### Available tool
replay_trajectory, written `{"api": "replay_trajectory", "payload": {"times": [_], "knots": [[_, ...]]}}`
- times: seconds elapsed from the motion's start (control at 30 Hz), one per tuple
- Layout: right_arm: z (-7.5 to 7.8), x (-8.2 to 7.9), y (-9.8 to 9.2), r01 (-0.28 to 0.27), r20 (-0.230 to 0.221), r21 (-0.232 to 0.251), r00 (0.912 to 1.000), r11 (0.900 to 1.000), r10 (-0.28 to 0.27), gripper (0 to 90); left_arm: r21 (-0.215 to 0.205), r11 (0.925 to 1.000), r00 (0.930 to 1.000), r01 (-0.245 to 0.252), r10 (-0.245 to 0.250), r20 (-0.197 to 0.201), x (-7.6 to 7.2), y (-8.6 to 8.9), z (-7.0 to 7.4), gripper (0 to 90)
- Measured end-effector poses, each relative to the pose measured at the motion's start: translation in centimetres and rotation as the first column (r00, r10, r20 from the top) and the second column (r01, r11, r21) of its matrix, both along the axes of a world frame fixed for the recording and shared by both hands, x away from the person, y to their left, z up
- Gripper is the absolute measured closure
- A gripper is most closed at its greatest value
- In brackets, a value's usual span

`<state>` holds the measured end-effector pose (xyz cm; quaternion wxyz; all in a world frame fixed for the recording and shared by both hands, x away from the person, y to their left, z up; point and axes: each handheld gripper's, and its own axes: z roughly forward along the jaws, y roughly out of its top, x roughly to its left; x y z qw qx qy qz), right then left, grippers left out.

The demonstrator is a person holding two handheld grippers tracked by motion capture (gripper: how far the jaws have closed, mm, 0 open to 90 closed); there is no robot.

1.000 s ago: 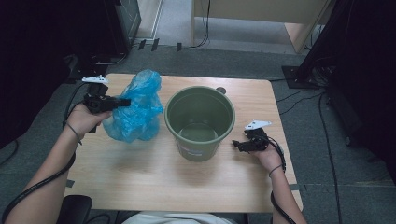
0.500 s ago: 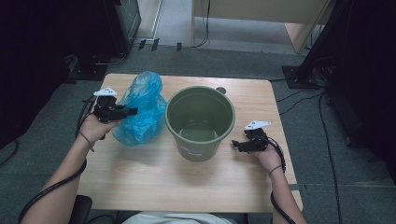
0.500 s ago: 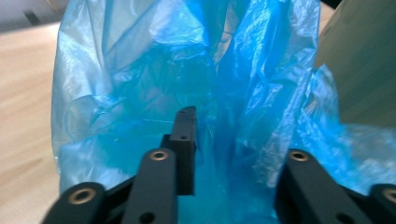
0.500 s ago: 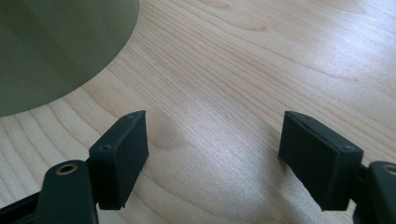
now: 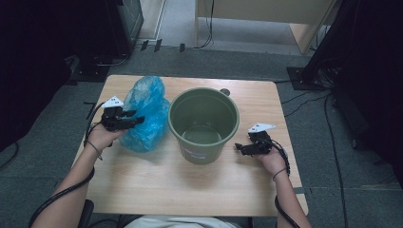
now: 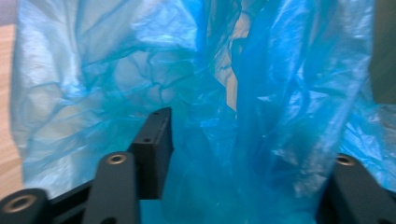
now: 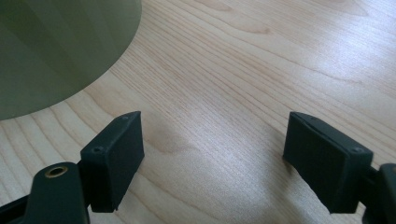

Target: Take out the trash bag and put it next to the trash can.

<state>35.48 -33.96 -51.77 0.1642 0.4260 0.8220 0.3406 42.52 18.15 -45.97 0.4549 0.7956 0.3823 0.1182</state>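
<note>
One blue bag (image 5: pixel 144 114), one green bucket (image 5: pixel 203 123)

Dim surroundings, lit tabletop, soft blurry close-ups.

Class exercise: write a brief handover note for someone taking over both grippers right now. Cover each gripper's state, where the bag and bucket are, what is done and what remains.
Left gripper: jaws open, pushed into the crumpled blue plastic bag, film between them, not clamped.
Right gripper: open, empty, low over the bare table just right of the green bucket.
Bag lies on the table left of the bucket, against its side. Bucket stands upright mid-table and looks unlined.
Done: left gripper is at the bag.
Left: likely close on the bag, lift it, open it and fit it into the bucket; the right gripper could steady the bucket.
</note>
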Motion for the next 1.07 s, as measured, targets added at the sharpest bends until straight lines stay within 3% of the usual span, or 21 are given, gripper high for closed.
{"api": "replay_trajectory", "payload": {"times": [0.43, 0.63, 1.07], "knots": [[-0.4, 0.1, 0.4, -0.01, 0.021, 0.014, 0.9997, 1.0, 0.01, 13.3, 0.002, 0.9998, 0.9995, -0.02, 0.02, 0.026, -0.6, -0.7, -2.7, 30.9], [-0.6, -0.1, 0.7, 0.009, 0.043, 0.037, 0.999, 0.999, -0.011, 12.3, 0.022, 0.9989, 0.9991, -0.041, 0.041, -0.003, -0.6, -0.4, -4.3, 30.4], [-0.6, -0.1, 0.7, 0.005, 0.04, 0.037, 0.9992, 0.999, -0.006, 11.7, -0.003, 0.9986, 0.9984, -0.053, 0.053, -0.022, -0.6, 0.1, -4.2, 30.0]]}}
